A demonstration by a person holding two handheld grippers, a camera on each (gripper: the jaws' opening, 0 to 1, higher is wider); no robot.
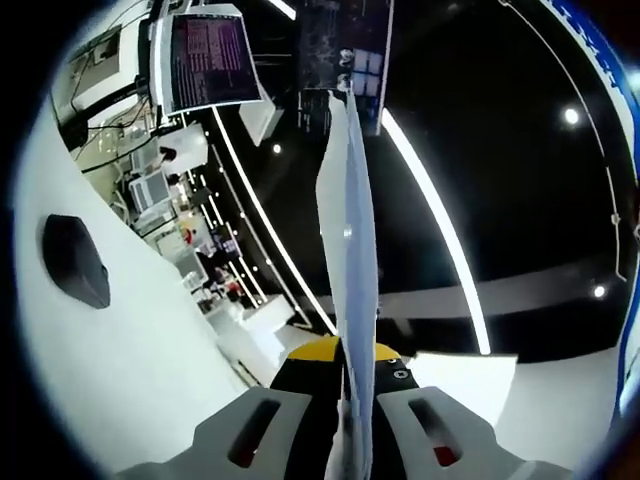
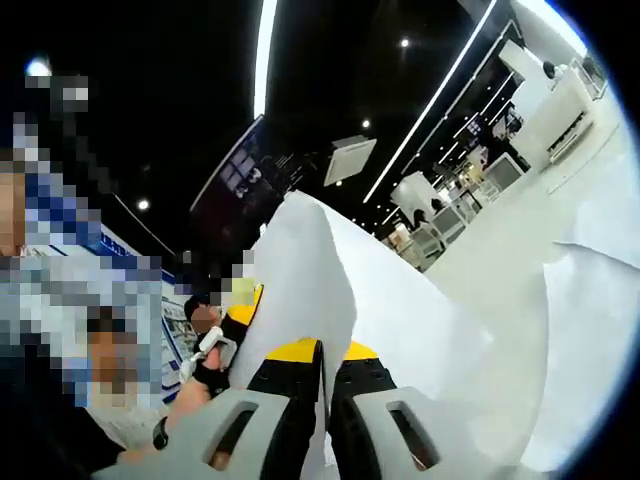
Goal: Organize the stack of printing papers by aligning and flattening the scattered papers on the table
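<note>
Left tongs (image 1: 355,425): grey jaws pressed together on the thin white sheaf of printing paper (image 1: 350,260), which I see edge-on, rising straight up out of the jaws. Right tongs (image 2: 325,425): jaws likewise pinched close on the same white printing paper (image 2: 320,280), here a broad sheet standing up and curling over at its top.

Paper is lifted, held in the air between my two tongs, not lying on the white tabletop (image 1: 130,370). Upper edge looks fairly tight in the left gripper view; I cannot tell whether every sheet is flush.

Progress, my judgement: mid-task. Sheets gathered and gripped; squaring the edges, laying down and flattening remain. More white loose paper (image 2: 590,340) lies on the tabletop toward its far right edge in the right gripper view, seemingly not yet collected.

Dark oval object (image 1: 75,262) sits on the tabletop, well apart from the paper.
</note>
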